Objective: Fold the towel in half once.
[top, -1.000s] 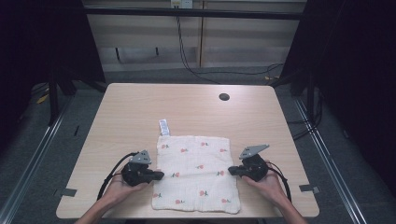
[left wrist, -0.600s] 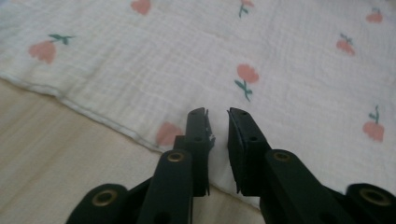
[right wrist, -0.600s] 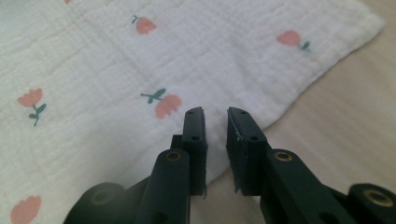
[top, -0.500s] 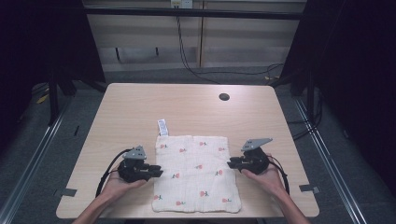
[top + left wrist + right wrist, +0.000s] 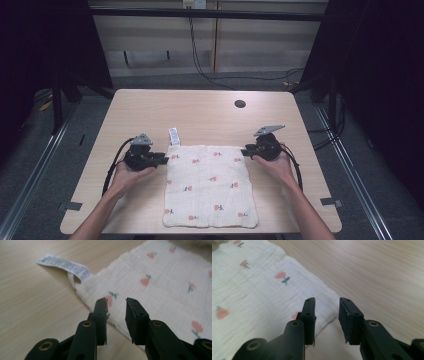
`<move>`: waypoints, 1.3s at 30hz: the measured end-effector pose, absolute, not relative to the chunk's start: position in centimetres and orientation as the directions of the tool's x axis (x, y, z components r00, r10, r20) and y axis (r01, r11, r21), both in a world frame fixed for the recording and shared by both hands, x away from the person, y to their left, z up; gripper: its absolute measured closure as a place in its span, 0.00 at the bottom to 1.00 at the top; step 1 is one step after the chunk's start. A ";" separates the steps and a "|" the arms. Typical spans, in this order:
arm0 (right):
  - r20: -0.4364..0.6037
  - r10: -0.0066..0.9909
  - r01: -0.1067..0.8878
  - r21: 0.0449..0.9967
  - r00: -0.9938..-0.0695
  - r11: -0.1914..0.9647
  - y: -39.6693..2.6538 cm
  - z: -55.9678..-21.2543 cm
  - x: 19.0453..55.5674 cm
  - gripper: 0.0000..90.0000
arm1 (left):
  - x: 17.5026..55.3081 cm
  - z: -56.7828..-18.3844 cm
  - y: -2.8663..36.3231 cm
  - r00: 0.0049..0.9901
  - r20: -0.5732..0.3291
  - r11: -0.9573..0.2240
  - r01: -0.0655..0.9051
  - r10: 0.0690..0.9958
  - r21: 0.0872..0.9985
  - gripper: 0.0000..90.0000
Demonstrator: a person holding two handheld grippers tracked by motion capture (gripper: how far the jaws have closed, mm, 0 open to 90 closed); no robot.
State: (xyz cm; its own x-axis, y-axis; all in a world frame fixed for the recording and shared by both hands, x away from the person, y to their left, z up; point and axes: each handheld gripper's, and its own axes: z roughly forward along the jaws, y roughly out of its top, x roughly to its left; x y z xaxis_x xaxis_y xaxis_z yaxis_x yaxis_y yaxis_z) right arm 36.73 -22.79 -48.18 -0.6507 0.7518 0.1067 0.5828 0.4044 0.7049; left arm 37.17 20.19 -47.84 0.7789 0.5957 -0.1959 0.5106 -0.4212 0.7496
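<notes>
Left gripper (image 5: 161, 159), beside the cloth's far left corner: jaws parted, just opened, nothing between them. White flower-print cloth (image 5: 210, 184), flat on the table (image 5: 210, 112) near its front edge, label (image 5: 174, 136) at the far left corner. Right gripper (image 5: 246, 151), at the far right corner: jaws likewise just opened, released.

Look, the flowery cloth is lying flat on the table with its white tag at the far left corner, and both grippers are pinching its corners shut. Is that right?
Not quite. The cloth does lie flat on the table with its white tag at the far left corner, but nothing is pinched. The left gripper and right gripper have just been opening, jaws apart with nothing between them, as both gripper views show.
</notes>
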 end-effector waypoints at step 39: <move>0.182 0.742 0.619 0.693 -0.645 0.368 -21.9 -50.2 38.8 0.97 | 40.9 -50.7 17.9 0.755 -0.174 -0.422 0.524 0.633 0.740 0.93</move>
